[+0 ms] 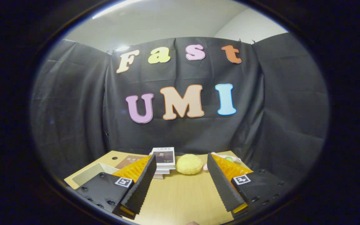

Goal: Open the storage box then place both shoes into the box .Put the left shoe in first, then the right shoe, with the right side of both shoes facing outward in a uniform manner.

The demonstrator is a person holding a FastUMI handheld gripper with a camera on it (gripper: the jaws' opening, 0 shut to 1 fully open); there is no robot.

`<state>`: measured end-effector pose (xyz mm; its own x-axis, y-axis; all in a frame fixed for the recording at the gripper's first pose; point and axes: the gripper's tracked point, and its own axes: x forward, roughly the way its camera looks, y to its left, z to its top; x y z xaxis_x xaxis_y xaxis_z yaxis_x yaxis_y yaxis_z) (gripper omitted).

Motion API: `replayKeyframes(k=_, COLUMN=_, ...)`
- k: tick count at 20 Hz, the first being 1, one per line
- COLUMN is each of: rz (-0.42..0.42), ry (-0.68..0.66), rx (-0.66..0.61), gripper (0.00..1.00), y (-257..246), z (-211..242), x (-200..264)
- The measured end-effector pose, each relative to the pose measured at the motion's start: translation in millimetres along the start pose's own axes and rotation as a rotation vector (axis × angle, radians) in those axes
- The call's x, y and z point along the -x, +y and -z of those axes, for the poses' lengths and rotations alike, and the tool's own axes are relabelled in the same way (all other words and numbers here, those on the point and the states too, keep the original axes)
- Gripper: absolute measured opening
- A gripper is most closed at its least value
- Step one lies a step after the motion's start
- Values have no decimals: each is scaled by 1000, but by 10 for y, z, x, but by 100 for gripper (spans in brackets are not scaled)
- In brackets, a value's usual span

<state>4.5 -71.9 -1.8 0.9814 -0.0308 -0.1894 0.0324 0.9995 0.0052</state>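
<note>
We hold the gripper level above the counter, its fingers spread wide with nothing between them but bare wood. Taking the yellow plush ball straight beyond the fingers as our landmark: books lie just to its left, a pale shallow tray further left still, a pinkish soft thing to its right. We cannot place the storage box or shoes from here; we judge we must turn to find them.

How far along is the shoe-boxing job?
Nothing looks done: the claw is open, holding nothing above the wooden table. Ahead of it lie a stack of books and a yellow plush; an open pale tray sits beside one finger. No shoes seen, so all steps are left.
</note>
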Motion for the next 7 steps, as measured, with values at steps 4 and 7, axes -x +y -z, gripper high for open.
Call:
replayKeyframes(k=4, rz=4, ry=-4, rx=4, gripper=100, y=-7, z=-6, x=4)
replayKeyframes(k=7, rz=3, ry=-5, rx=9, gripper=100, y=7, z=0, x=5)
